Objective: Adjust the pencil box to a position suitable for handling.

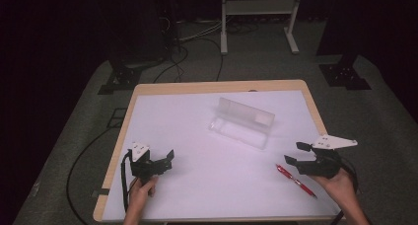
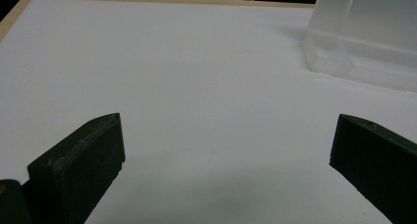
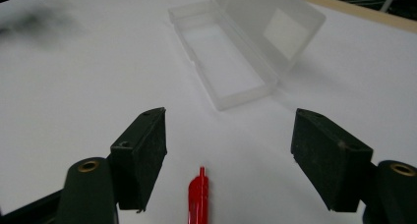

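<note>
A clear plastic pencil case [image 1: 243,122] lies open in the middle of the white table, its lid standing up; it appears at the upper right of the left gripper view [image 2: 361,35] and at the top of the right gripper view [image 3: 246,42]. A red pen [image 1: 296,179] lies near the front right, and its tip [image 3: 198,197] shows between the right jaws. My right gripper [image 1: 296,153] is open just above and right of the pen. My left gripper [image 1: 166,161] stands open at the front left over bare table, with nothing between its jaws.
The table [image 1: 162,89] has a wooden rim around its white top. Beyond it on the dark carpet are cables [image 1: 197,52], black stand bases [image 1: 123,79] and a white frame [image 1: 259,18]. The case inside looks empty.
</note>
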Demonstrator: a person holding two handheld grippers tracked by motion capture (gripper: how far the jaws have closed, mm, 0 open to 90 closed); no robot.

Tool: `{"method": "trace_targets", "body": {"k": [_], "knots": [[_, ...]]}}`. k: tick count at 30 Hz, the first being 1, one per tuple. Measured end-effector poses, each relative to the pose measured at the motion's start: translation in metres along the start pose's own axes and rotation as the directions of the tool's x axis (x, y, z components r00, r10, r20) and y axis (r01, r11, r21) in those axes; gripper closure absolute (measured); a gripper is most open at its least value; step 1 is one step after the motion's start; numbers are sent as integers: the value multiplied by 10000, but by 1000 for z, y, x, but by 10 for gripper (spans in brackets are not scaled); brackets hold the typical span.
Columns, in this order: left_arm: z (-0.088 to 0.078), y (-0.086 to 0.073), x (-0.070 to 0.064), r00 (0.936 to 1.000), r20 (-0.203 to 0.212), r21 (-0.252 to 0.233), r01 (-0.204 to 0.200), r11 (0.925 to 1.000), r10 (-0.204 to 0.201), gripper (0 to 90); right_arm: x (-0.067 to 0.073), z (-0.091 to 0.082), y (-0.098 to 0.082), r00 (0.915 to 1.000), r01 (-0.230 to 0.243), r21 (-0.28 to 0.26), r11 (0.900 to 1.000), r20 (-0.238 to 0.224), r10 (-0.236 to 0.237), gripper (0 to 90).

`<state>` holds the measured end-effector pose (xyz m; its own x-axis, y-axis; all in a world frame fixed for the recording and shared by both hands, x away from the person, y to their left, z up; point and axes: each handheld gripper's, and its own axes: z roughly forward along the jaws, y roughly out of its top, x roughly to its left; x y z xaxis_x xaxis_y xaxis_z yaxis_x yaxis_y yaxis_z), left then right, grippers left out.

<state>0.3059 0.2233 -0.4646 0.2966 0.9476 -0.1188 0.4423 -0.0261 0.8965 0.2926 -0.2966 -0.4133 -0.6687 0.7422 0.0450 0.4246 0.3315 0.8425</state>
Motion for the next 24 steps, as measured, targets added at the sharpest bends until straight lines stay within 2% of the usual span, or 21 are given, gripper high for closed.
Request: {"method": "trace_targets", "body": {"k": [1, 2, 5, 10, 20, 24], "knots": [[0, 0, 0, 10000, 0, 0, 0, 10000, 0, 0, 0, 0, 0, 10000, 0, 0, 10000, 0, 0, 278], [0, 0, 0, 10000, 2, 30, -2, 10000, 2, 0, 3, 2, 10, 9998, 155, 59, 9999, -122, -154, 277], [0, 0, 0, 10000, 0, 12, 17, 10000, -17, 0, 7, 6, 22, 9985, 425, -13, 9991, -339, -425, 272], [0, 0, 0, 10000, -62, 32, -16, 10000, 16, 0, 11, 17, 40, 9965, 617, 34, 9981, -562, -614, 267], [1, 0, 0, 10000, -32, 33, 31, 10000, -31, 0, 18, 38, 59, 9902, 1130, 193, 9934, -853, -1110, 267], [0, 0, 0, 10000, -27, 31, -13, 10000, 13, 0, 20, 54, 68, 9878, 1267, 536, 9905, -983, -1210, 268]]}}
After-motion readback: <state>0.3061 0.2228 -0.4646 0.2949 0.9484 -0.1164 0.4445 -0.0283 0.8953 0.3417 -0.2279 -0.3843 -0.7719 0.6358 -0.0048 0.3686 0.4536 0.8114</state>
